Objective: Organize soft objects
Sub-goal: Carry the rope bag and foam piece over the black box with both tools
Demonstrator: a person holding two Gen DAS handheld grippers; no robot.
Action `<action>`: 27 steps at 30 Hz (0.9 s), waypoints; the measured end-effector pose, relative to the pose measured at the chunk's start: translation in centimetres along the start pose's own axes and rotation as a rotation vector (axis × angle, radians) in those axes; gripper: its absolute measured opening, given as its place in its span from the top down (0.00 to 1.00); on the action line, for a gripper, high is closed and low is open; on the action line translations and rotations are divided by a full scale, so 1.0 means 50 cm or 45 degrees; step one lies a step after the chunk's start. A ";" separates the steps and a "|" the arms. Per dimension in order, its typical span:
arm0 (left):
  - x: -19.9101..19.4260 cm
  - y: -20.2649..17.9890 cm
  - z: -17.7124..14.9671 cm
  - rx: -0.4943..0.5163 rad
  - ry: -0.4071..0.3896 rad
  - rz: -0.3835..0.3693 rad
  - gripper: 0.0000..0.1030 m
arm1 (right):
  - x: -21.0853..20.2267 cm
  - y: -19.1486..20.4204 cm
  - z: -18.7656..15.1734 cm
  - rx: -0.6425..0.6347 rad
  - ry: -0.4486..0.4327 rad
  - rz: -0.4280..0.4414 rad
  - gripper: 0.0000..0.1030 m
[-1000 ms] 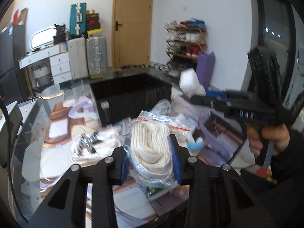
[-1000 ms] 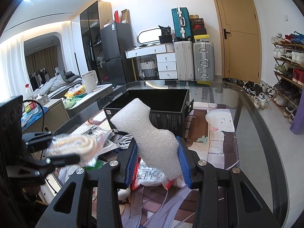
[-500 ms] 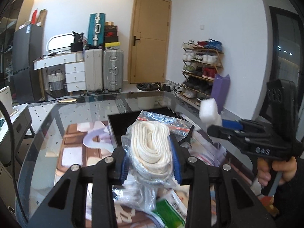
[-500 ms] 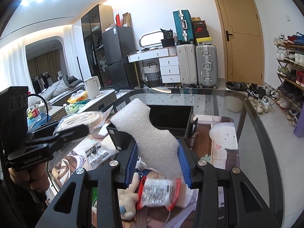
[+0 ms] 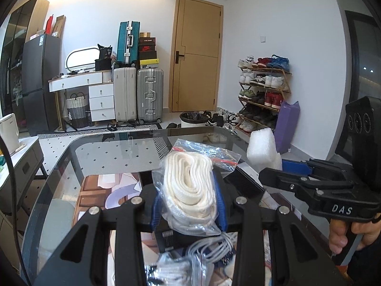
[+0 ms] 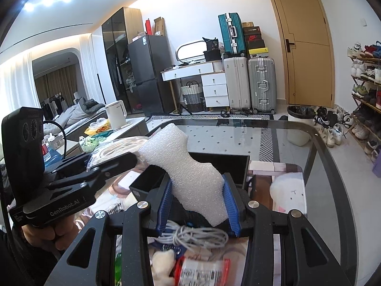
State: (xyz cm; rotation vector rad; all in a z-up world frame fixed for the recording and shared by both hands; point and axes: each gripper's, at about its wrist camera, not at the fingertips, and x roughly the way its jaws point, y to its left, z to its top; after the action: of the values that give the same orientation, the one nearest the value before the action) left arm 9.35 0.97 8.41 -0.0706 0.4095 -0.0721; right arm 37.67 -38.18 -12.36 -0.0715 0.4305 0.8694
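Left hand-held gripper (image 5: 189, 205) is clamped w/ its blue pads on a clear zip bag of white webbing (image 5: 190, 186), jaws narrowed tight onto it, bag held up off the glass worktop (image 5: 59, 178). Right hand-held gripper (image 6: 197, 205) is squeezed onto a white foam piece (image 6: 190, 174), the foam sticking up and leaning left above the pads. Both loads sit in the air over the black box (image 6: 228, 166), which rests on the worktop towards its far edge. In the left wrist view the foam shows at right, just past the bag. Below the grippers, at the worktop's near edge: a coil of grey cable (image 6: 197, 236), a red-and-white packet (image 6: 202, 271), a cream plush bit (image 6: 162, 267). A hand (image 6: 47, 233) grips the left tool's handle.
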 end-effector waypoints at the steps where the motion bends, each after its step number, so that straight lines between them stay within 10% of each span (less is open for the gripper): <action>1: 0.007 0.002 0.003 -0.003 -0.001 0.005 0.66 | 0.006 0.000 0.005 -0.003 0.001 -0.002 0.60; 27: 0.135 0.024 -0.009 -0.054 0.121 0.039 0.66 | 0.155 -0.044 0.000 0.006 0.136 -0.023 0.60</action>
State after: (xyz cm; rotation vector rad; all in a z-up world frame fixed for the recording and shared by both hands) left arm 15.40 1.58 5.22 -0.1032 0.5071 -0.0363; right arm 43.71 -34.02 -15.67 -0.1177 0.5307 0.8496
